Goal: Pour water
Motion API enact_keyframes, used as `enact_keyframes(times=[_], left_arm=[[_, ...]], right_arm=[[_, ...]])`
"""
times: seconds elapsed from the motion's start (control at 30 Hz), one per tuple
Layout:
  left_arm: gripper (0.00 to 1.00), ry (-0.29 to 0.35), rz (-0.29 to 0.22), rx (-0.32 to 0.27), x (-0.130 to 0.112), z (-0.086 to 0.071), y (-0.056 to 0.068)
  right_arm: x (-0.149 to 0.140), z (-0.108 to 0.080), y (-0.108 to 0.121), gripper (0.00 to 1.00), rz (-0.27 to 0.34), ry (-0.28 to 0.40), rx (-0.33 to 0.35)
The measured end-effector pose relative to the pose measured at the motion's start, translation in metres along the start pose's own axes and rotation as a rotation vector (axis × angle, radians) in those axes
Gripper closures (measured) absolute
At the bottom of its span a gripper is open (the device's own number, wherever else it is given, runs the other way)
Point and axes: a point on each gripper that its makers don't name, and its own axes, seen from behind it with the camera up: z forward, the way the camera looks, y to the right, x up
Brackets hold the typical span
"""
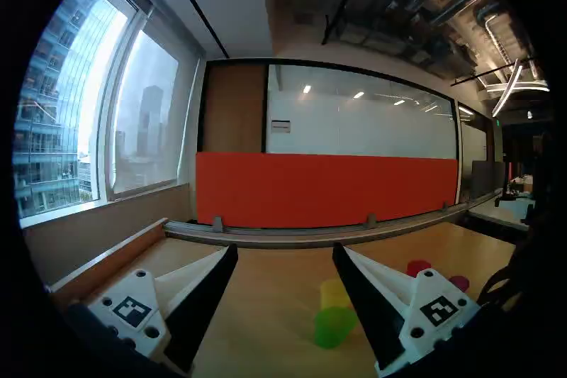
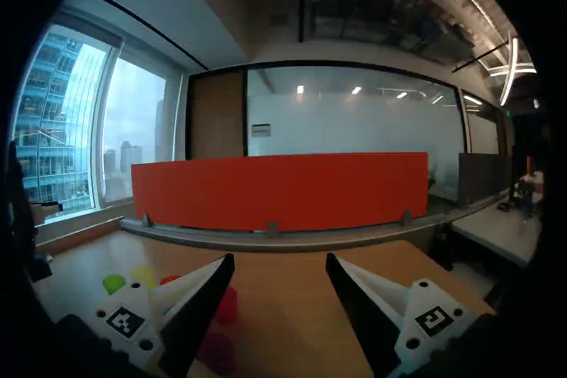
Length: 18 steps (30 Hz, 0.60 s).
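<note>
A: How do your jaws stand?
B: Your left gripper (image 1: 283, 250) gapes wide and empty. The green cup (image 1: 332, 326) and yellow cup (image 1: 333, 293) lie ahead, beside its right finger. Your right gripper (image 2: 278, 259) is wide too, with a pink cup (image 2: 228, 305) peeking past its left finger.
</note>
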Motion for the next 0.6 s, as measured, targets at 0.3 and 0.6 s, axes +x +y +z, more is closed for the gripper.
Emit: enact_keyframes(times=[0.3, 0.6], left_arm=[[0.00, 0.006, 0.028, -0.012, 0.036, 0.003, -0.002], [0.00, 0.001, 0.024, -0.050, 0.060, 0.005, 0.002]], right_arm=[[0.031, 0.005, -0.005, 0.00, 0.006, -0.016, 0.020], [0.053, 0.008, -0.010, 0.00, 0.020, -0.019, 0.044]])
